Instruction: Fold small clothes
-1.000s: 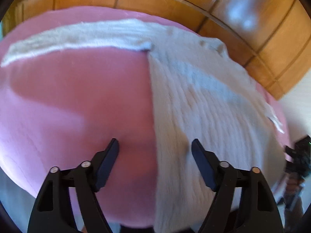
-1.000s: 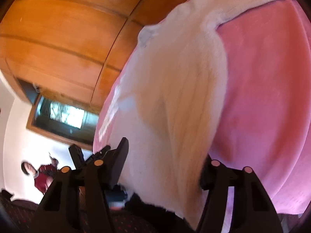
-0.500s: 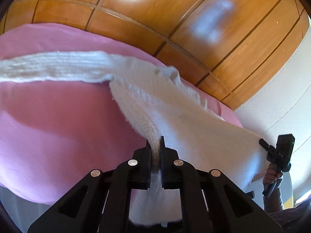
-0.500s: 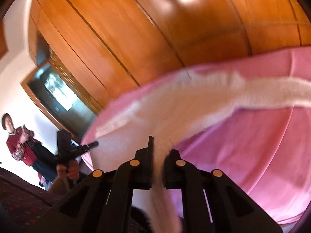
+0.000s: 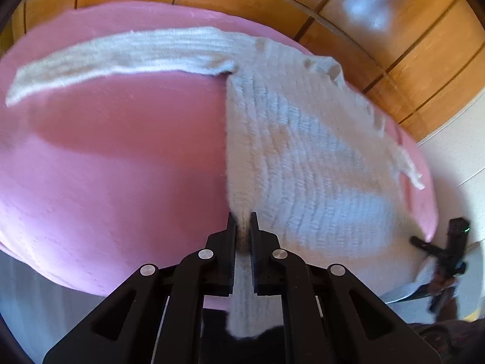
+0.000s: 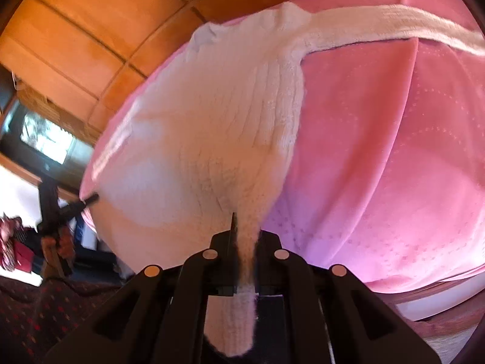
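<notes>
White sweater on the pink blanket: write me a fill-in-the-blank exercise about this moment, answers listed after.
1. The left gripper is shut on the ____ edge of the white sweater.
2. The sweater lies on a ____ blanket.
3. The right gripper is ____ on the sweater too.
4. Behind the blanket stand panels of ____.

Missing words: bottom; pink; shut; wood

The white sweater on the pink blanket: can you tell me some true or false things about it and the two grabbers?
1. The left gripper is shut on the white sweater. True.
2. The right gripper is open and empty. False: it pinches the sweater's hem too.
3. The sweater lies on a green blanket. False: the pink blanket is under it.
4. One sleeve stretches out sideways. True.
</notes>
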Available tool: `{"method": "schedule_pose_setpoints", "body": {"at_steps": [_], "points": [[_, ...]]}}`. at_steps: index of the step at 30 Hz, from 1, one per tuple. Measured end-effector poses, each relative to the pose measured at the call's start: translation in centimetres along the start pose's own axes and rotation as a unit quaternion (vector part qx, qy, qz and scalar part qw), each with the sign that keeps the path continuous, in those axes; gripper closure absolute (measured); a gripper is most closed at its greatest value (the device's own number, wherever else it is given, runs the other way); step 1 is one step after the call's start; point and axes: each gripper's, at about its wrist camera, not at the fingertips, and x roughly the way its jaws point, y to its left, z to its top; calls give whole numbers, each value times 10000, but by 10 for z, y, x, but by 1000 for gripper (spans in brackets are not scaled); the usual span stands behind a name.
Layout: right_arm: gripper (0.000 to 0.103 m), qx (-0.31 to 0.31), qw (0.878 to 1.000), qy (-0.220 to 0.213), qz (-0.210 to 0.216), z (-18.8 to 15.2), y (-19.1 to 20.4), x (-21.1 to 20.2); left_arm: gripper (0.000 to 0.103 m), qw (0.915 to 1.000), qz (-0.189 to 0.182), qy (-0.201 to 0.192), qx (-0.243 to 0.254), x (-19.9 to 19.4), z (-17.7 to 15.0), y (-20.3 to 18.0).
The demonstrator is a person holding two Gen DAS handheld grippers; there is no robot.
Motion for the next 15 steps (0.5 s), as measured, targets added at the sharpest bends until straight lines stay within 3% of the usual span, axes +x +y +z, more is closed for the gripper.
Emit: {"method": "schedule_pose_setpoints", "body": {"at_steps": [1,2,3,4,6,9,11,13,14,15], "points": [[95,-84,9999,76,-18,-2,1,3,98,9998,146,23,142,0,-1,-2],[86,-146,9997,142,-149,-1,2,3,99,9992,315,67,246,0,-3,-2],[69,-118,9997,66,-207,1,0,1,99,9988,393,135,264,3,-6,0],[62,-1,9996,-160,-235,10,-4,-2,100,9985,463,164,253,2,-10,4],[60,255,9984,-470,-184,24,-12,-4,102,9980,621,65,69,1,-9,14],[59,559,9951,-716,-391,49,-24,10,102,9986,203,-371,-317,-13,-2,22],[59,713,9938,-707,-474,63,-30,30,102,9974,236,-640,-250,-18,6,16],[67,648,9941,-696,-518,69,-28,44,102,9977,136,-664,-90,-10,16,2],[89,535,9947,-680,-563,70,-23,45,98,9978,168,-647,-3,0,20,-5],[97,369,9949,-643,-683,72,-13,49,83,9981,190,-588,50,10,21,-9]]}}
